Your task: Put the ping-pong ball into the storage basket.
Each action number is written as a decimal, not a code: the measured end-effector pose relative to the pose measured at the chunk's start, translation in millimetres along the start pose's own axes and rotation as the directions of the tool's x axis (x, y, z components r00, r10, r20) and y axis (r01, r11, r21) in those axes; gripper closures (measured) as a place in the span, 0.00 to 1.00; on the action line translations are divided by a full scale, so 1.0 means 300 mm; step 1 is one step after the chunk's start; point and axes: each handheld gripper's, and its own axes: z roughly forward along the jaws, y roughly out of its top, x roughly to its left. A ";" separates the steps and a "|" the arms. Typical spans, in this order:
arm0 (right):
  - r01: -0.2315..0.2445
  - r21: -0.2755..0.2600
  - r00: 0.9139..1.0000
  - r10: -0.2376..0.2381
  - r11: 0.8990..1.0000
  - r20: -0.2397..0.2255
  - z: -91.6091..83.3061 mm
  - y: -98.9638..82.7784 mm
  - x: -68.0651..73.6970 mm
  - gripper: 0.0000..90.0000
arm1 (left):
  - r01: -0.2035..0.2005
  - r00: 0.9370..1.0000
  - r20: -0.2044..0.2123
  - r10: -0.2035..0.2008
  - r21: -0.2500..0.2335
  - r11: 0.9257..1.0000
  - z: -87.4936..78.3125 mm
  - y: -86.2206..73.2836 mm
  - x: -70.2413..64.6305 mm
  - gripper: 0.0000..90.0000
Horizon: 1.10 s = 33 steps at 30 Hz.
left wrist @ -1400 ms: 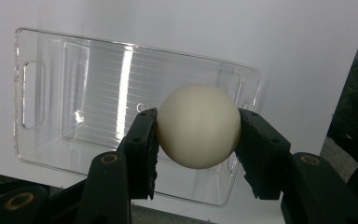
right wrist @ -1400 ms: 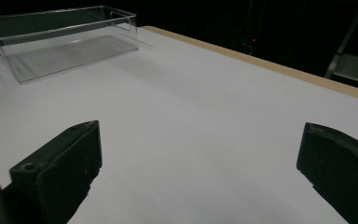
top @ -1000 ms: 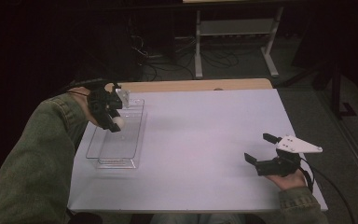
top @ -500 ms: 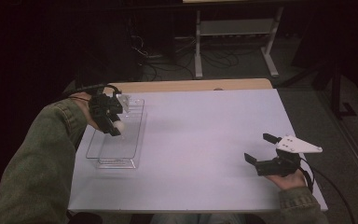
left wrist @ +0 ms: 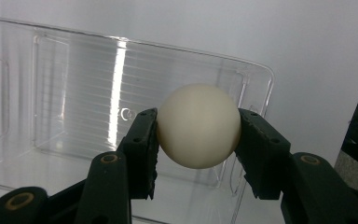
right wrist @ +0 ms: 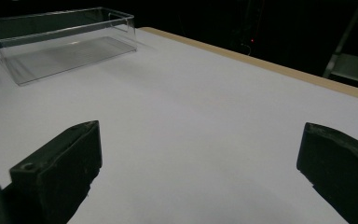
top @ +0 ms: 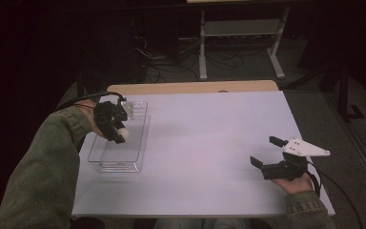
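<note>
Left gripper view: white ball [left wrist: 198, 132] pinched in left hand-held gripper [left wrist: 198, 140] above clear tray [left wrist: 74, 70] on counter [top: 209, 143]; right hand-held gripper [top: 267, 155] spread, idle. Placing step; next, lower and release.

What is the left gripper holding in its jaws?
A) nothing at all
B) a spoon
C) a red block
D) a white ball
D: the left gripper has its jaws pressed on both sides of a white ball, above the clear tray.
</note>
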 end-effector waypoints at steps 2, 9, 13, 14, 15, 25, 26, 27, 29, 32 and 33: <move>0.003 -0.001 1.000 -0.003 1.000 0.001 -0.001 0.001 0.000 0.00 | -0.002 1.000 0.001 0.002 0.007 1.000 0.011 -0.001 0.000 0.56; 0.001 0.000 1.000 -0.001 1.000 0.001 -0.001 0.001 0.000 0.00 | 0.001 1.000 0.013 -0.001 0.004 1.000 0.044 -0.009 0.007 0.56; 0.002 0.003 1.000 -0.002 1.000 0.001 0.001 0.000 0.000 0.00 | 0.002 1.000 0.013 -0.002 0.009 1.000 0.071 -0.014 0.007 0.56; 0.002 0.003 1.000 -0.002 1.000 0.001 0.001 0.000 0.000 0.00 | 0.002 1.000 0.013 -0.002 0.009 1.000 0.071 -0.014 0.007 0.56; 0.001 0.005 1.000 -0.001 1.000 0.002 0.002 -0.001 0.000 0.00 | 0.003 1.000 0.018 -0.004 0.015 1.000 0.084 -0.016 0.007 0.56; 0.001 0.003 1.000 -0.001 1.000 0.000 0.001 -0.001 -0.001 0.00 | 0.015 0.999 0.028 -0.015 -0.004 1.000 0.120 -0.023 0.011 0.56; 0.002 0.003 1.000 -0.002 1.000 0.000 0.001 -0.001 -0.001 0.00 | 0.020 0.999 0.034 -0.020 -0.003 1.000 0.124 -0.024 0.011 0.56; 0.002 0.003 1.000 -0.002 1.000 0.000 0.001 -0.001 -0.001 0.00 | 0.017 0.999 0.035 -0.017 -0.001 1.000 0.127 -0.023 0.011 0.56; 0.000 0.003 1.000 0.000 1.000 -0.001 0.001 -0.001 -0.002 0.00 | 0.016 0.999 0.039 -0.016 -0.002 1.000 0.136 -0.020 0.010 0.56; 0.002 0.005 1.000 -0.002 1.000 -0.002 0.002 -0.001 -0.001 0.00 | 0.014 0.999 0.044 -0.014 0.003 1.000 0.148 -0.017 0.012 0.56; 0.002 0.005 1.000 -0.002 1.000 -0.003 0.003 -0.002 -0.001 0.00 | 0.013 0.999 0.044 -0.014 0.007 1.000 0.150 -0.016 0.013 0.56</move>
